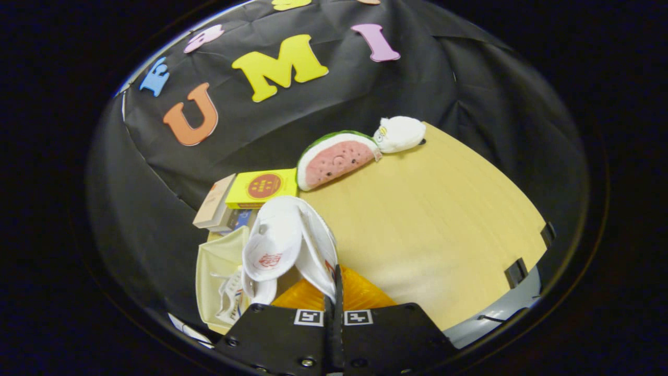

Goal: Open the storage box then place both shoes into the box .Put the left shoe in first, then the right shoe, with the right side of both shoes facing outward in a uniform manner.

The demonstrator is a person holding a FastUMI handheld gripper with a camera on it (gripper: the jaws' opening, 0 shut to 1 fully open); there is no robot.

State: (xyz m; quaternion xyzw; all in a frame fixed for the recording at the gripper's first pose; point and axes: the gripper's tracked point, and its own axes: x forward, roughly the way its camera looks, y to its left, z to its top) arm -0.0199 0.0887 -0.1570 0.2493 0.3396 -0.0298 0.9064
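Hand-held gripper (334,308) pinched closed on a white shoe (292,245) — the other shoe (232,297) already inside the open storage box (209,266).

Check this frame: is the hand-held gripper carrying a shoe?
Yes: the hand-held gripper has its fingers pinched on the edge of a white shoe, held up above the table.

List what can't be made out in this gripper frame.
- Gripper: fingers closed on the white shoe; the shoe's collar hides the tips.
- Orange sole: mostly behind the gripper body.
- Second shoe in the storage box: covered by the held shoe, so its facing is unclear.
- Box lid: can't tell where it is.
- Small boxes: partly hidden by the shoe.
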